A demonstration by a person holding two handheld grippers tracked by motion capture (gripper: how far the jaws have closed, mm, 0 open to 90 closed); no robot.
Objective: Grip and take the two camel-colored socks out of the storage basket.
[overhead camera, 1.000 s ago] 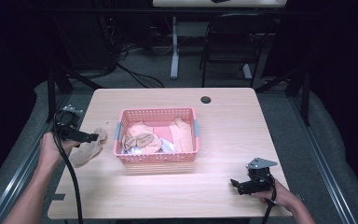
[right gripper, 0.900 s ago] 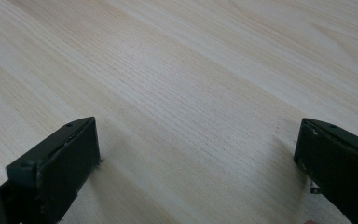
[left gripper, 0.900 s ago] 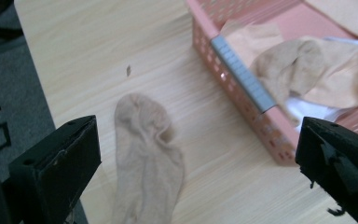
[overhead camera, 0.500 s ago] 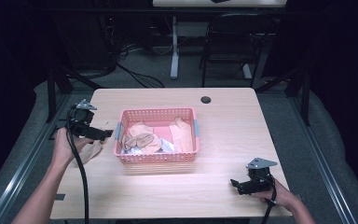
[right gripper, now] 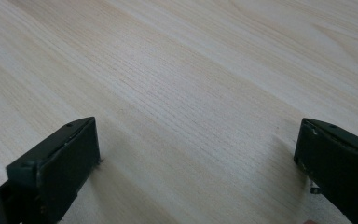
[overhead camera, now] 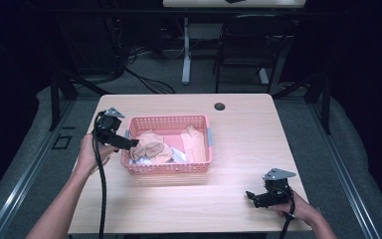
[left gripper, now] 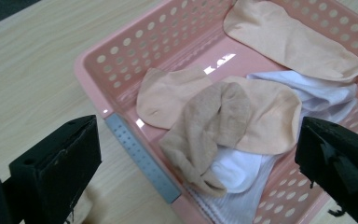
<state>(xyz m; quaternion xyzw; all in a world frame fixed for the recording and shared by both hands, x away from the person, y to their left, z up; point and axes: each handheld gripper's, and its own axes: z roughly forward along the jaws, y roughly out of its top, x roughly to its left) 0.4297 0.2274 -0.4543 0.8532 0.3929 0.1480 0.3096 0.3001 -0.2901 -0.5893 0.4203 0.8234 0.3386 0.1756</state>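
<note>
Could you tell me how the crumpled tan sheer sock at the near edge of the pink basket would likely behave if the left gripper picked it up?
The crumpled tan sheer sock would probably hang limp, since it lies in soft folds. It looks thin, so likely very light. It drapes over a white sock, which might drag along.
</note>
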